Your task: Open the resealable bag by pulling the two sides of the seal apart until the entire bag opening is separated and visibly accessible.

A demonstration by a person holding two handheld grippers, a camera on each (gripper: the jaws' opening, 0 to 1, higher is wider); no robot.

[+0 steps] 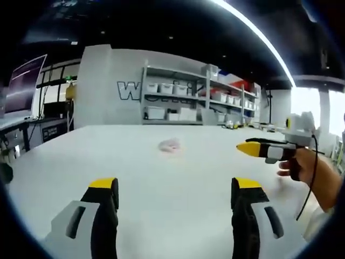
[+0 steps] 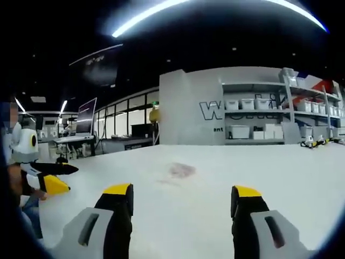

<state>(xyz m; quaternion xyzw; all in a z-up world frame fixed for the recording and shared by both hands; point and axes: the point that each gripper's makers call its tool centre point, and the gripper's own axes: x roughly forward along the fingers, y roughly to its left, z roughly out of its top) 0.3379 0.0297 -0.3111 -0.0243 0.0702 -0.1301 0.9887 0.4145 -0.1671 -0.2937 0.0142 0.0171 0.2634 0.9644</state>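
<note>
While hovering above the white table (image 1: 161, 183), left gripper (image 1: 176, 189) spread wide, nothing between its yellow-tipped black jaws. Right gripper (image 2: 183, 194) likewise spread wide and empty over the same table (image 2: 215, 178). Resealable bag (image 1: 169, 144) lying flat on the tabletop, small, pale and pinkish, well ahead of the left jaws and apart from both grippers; blurred, so seal state cannot be told. Same bag (image 2: 180, 170) seen from the right gripper view as a faint pinkish patch ahead, slightly left of centre. Right gripper (image 1: 264, 148) also entering the left gripper view from the right, held in a hand (image 1: 302, 167), yellow tips pointing left. Left gripper (image 2: 51, 178) at the left edge of the right gripper view. Shelving with white bins (image 1: 183, 100) beyond the table, against a grey wall.
</note>
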